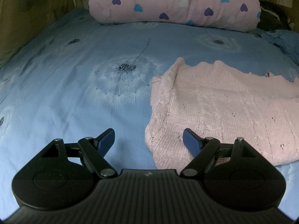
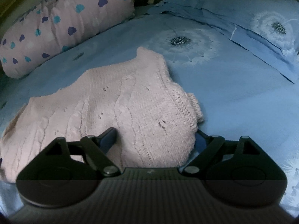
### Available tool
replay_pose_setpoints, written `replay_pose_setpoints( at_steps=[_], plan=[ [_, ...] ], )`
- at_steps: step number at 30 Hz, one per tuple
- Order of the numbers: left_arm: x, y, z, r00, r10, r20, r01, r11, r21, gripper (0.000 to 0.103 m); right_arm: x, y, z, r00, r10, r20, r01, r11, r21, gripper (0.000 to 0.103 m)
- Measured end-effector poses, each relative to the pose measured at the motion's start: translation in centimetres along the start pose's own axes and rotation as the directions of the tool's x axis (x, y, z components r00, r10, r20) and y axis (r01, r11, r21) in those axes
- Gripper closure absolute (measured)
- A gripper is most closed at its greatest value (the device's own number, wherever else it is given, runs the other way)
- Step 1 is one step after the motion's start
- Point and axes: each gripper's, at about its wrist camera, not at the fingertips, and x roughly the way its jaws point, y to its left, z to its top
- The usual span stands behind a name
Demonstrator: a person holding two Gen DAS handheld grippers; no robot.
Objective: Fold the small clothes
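Closest to the lens, the left claw (image 1: 148, 140) hangs over the bed with its blue pads spread wide apart and nothing pinched: the left pad sits above bare blue bedsheet (image 1: 74, 100), the right pad over the near left corner of the pink knitted sweater (image 1: 214, 112). In the left wrist view that sweater lies flat on the bed at centre right, its long axis running away to the right edge of the picture, with a jagged far hem and a ribbed left border that bends up and away. A white dandelion print (image 1: 123, 80) shows on the sheet just left of the sweater. At the far end lies a rolled pink quilt with blue and purple hearts (image 1: 173, 1), stretched crosswise.

Over to the right wrist view: the right claw (image 2: 155, 140) has its pads apart too, straddling the near bulge of the sweater (image 2: 112, 108). The left pad rests on top of the knit, the right pad is partly hidden behind the sweater's edge, and neither is squeezing the fabric. From here the sweater runs from lower left up to a point at upper centre, with a ribbed cuff (image 2: 196, 102) poking out on its right side. The heart quilt (image 2: 56, 28) sits upper left, and a blue pillow with the dandelion pattern (image 2: 252, 22) lies upper right.
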Motion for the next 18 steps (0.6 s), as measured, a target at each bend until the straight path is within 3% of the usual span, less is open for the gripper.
replay_pose_setpoints(
  at_steps=[6,11,18],
  plan=[
    [0.02,-0.09,-0.08,1.000,0.006,0.003,-0.006,1.000,0.004,0.019,0.50,0.30,-0.12,0.999,0.036,0.029,-0.035,0.999,-0.036,0.017],
    [0.02,-0.08,-0.06,1.000,0.008,0.004,-0.008,1.000,0.007,0.019,0.55,0.30,-0.04,0.995,0.084,0.046,-0.082,0.996,-0.035,0.036],
    [-0.01,-0.14,-0.08,1.000,0.016,0.008,-0.016,1.000,0.014,0.019,0.61,0.30,-0.04,0.992,0.116,0.048,-0.116,0.993,-0.014,0.045]
  ],
)
